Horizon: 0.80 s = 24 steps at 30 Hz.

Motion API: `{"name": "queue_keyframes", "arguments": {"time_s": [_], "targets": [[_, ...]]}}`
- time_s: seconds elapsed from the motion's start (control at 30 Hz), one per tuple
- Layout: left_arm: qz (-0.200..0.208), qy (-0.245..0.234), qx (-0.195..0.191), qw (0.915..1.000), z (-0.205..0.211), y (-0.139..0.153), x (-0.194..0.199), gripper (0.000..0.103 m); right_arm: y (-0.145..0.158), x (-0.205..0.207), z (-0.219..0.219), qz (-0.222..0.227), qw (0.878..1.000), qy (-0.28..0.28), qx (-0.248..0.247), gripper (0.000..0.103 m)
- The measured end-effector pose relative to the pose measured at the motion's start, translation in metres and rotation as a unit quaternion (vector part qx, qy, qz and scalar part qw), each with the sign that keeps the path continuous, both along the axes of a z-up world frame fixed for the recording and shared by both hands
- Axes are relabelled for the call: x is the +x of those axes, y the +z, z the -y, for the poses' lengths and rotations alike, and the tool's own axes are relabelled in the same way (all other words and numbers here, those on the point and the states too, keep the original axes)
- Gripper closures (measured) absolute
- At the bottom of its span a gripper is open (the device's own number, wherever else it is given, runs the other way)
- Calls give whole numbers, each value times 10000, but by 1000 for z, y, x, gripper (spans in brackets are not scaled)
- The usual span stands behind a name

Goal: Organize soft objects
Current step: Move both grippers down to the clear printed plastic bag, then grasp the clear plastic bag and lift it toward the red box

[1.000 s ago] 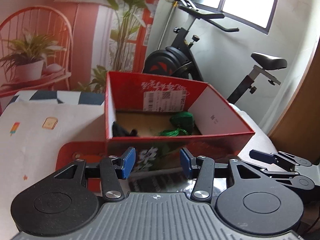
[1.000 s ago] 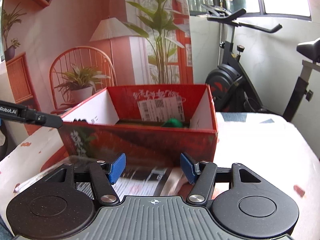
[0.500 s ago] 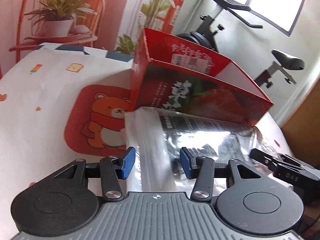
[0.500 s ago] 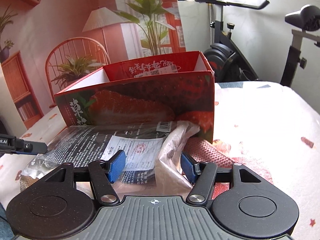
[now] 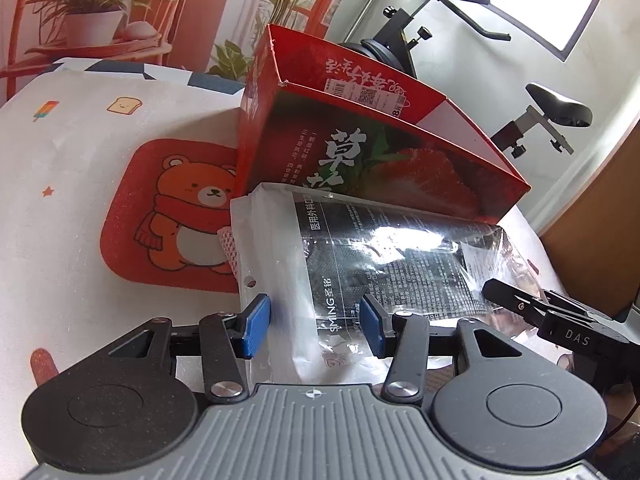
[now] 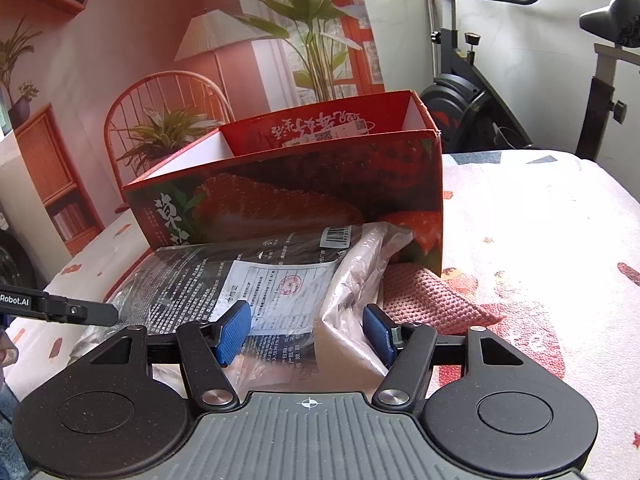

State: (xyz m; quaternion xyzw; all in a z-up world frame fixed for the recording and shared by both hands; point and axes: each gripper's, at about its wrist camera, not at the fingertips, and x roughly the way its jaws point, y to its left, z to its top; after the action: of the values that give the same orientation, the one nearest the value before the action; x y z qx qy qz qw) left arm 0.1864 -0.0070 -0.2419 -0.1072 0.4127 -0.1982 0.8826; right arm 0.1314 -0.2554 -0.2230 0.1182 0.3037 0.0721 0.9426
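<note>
Both grippers over bag by box, jaws spread.
Left gripper (image 5: 314, 327) hovers at the white end of the plastic bag (image 5: 384, 264), jaws spread, pads clear of it. Bag lies flat on the desk (image 5: 60, 208) against the red box (image 5: 384, 160), partly over a bear mat (image 5: 172, 216). Right gripper (image 6: 307, 332) at the bag's other end, jaws spread, nothing pinched; pink cloth (image 6: 432, 296) under bag's right edge.

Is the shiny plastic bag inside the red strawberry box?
No, the plastic bag lies on the table in front of the strawberry box.
</note>
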Motion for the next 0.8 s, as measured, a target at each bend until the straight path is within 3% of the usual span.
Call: {"name": "queue_keyframes", "arguments": {"time_s": [0.27, 0.8], "targets": [[-108, 171, -59, 9998, -21, 13, 28, 50, 17, 31, 27, -485, 9979, 319, 296, 40], [-730, 227, -523, 9957, -8, -14, 87, 42, 8, 95, 50, -1220, 9875, 552, 834, 30]]}}
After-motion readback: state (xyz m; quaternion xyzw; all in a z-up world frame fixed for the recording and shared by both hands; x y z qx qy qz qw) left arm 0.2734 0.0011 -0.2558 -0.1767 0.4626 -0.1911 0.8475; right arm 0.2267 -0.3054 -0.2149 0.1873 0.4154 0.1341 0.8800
